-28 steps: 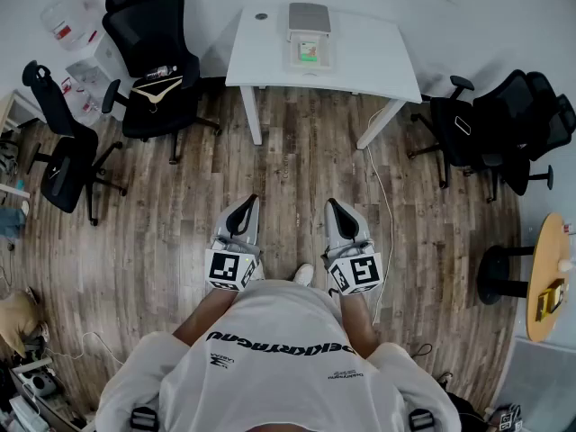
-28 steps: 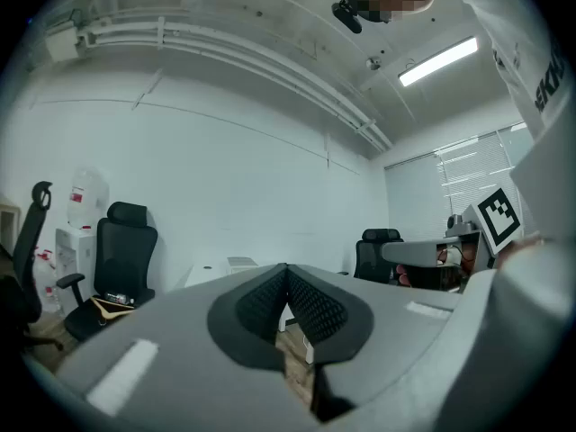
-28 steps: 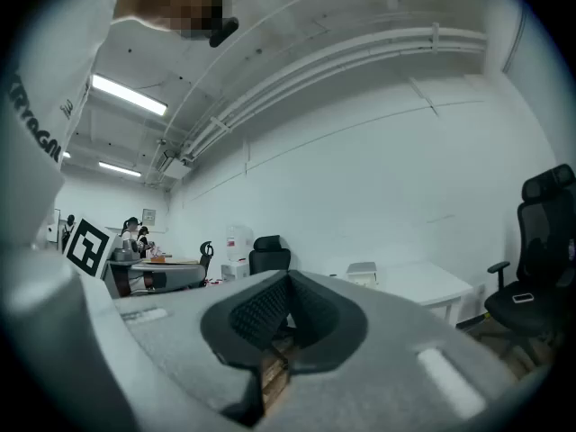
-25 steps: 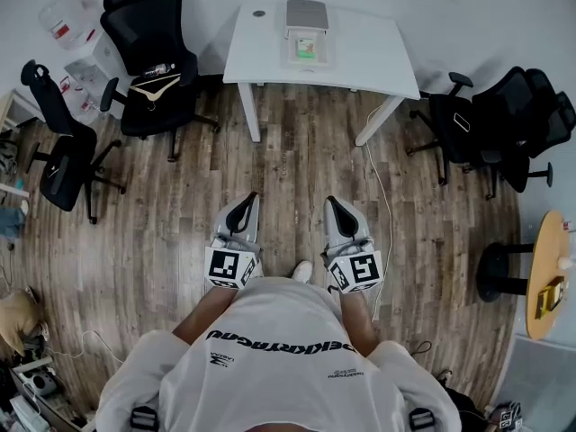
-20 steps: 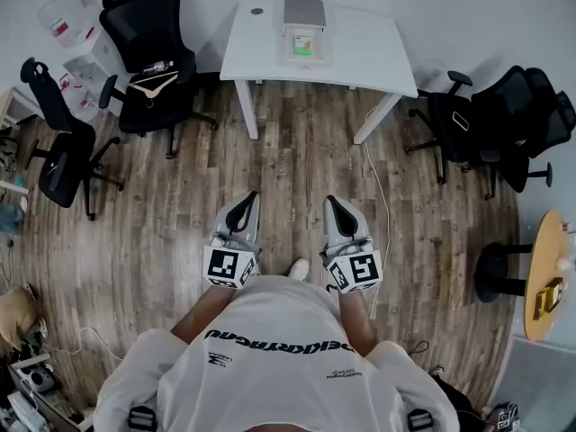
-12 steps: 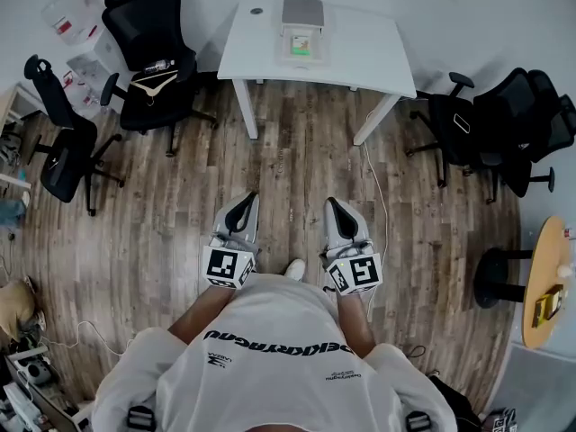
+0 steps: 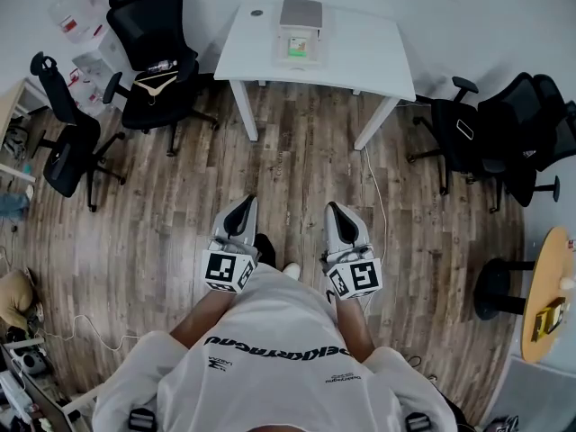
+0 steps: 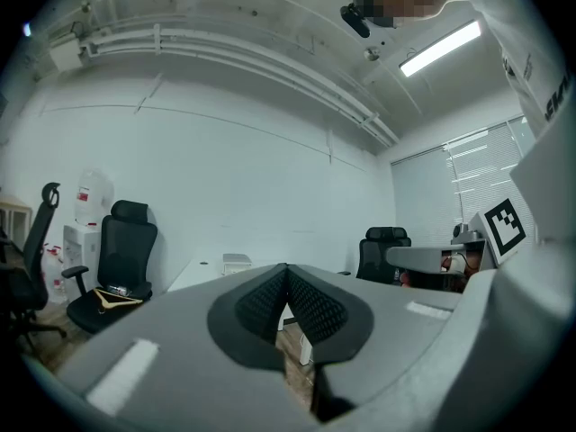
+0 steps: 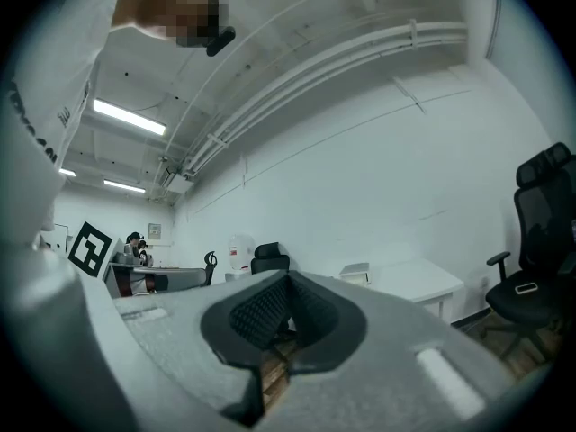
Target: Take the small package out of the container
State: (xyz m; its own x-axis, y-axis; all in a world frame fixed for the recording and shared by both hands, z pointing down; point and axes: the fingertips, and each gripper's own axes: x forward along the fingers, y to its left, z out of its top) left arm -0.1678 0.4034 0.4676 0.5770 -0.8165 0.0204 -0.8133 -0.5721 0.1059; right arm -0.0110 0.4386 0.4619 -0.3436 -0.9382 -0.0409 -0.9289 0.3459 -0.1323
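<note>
My foot [image 7: 264, 246] has just come forward: I'm starting toward the worktop [image 7: 369, 57] at 12 o'clock, still well off. The small package [image 7: 295, 49] sits in the container [image 7: 317, 58] there. The left tool [image 7: 244, 205] and right tool [image 7: 333, 209] are both clenched and empty.

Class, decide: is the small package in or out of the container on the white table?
In. The head view shows the small package lying inside the rim of the container on the table.
</note>
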